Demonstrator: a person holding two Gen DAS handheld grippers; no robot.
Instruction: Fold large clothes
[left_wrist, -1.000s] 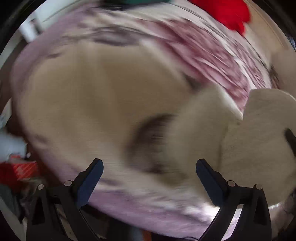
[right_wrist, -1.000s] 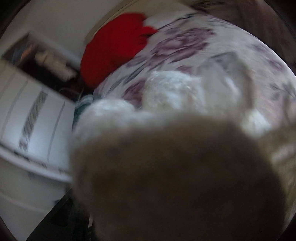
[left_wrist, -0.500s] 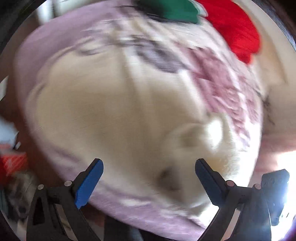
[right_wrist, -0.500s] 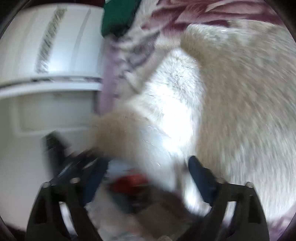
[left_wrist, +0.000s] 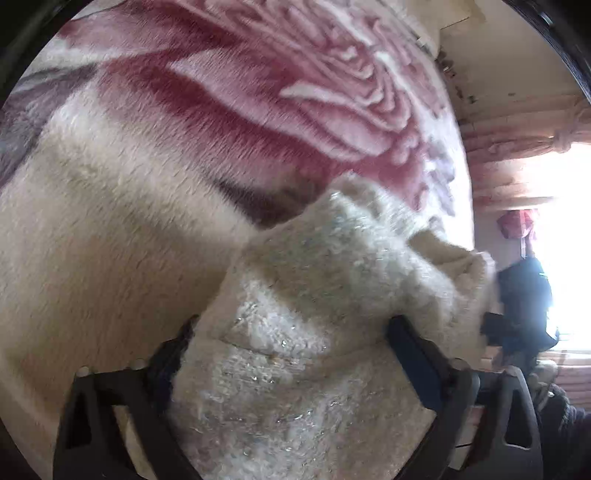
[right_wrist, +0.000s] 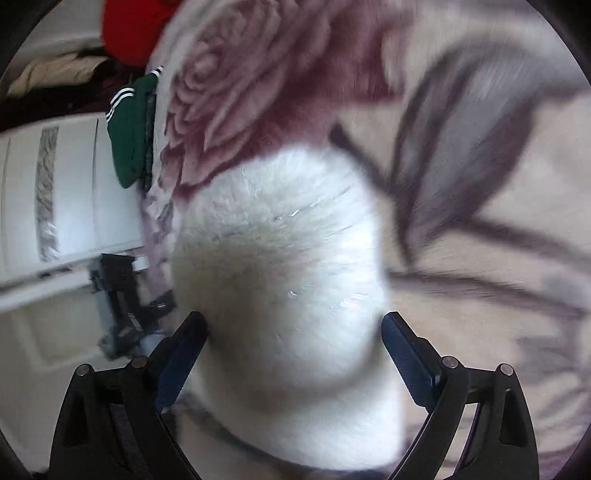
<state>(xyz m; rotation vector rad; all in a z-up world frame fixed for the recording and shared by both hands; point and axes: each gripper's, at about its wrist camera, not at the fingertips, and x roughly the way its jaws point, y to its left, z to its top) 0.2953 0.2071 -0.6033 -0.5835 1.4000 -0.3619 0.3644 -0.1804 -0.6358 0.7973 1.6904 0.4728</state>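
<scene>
A fluffy cream-white garment (left_wrist: 317, 295) lies on a bed blanket (left_wrist: 258, 92) printed with large pink roses. My left gripper (left_wrist: 291, 332) is open, its fingers spread wide on either side of a bunched fold of the garment. In the right wrist view the same white garment (right_wrist: 284, 266) fills the gap of my right gripper (right_wrist: 291, 328), which is also open with its fingers on both sides of the cloth. My right gripper also shows at the right edge of the left wrist view (left_wrist: 521, 310).
A green garment with white stripes (right_wrist: 133, 136) and a red one (right_wrist: 129, 26) lie at the blanket's far edge. A white cabinet (right_wrist: 55, 192) stands beside the bed. A bright window with pink curtains (left_wrist: 535, 147) is at the right.
Both grippers have dropped close to the bed. The white garment now sits between the fingers of each gripper; before, the left gripper hovered above it.
</scene>
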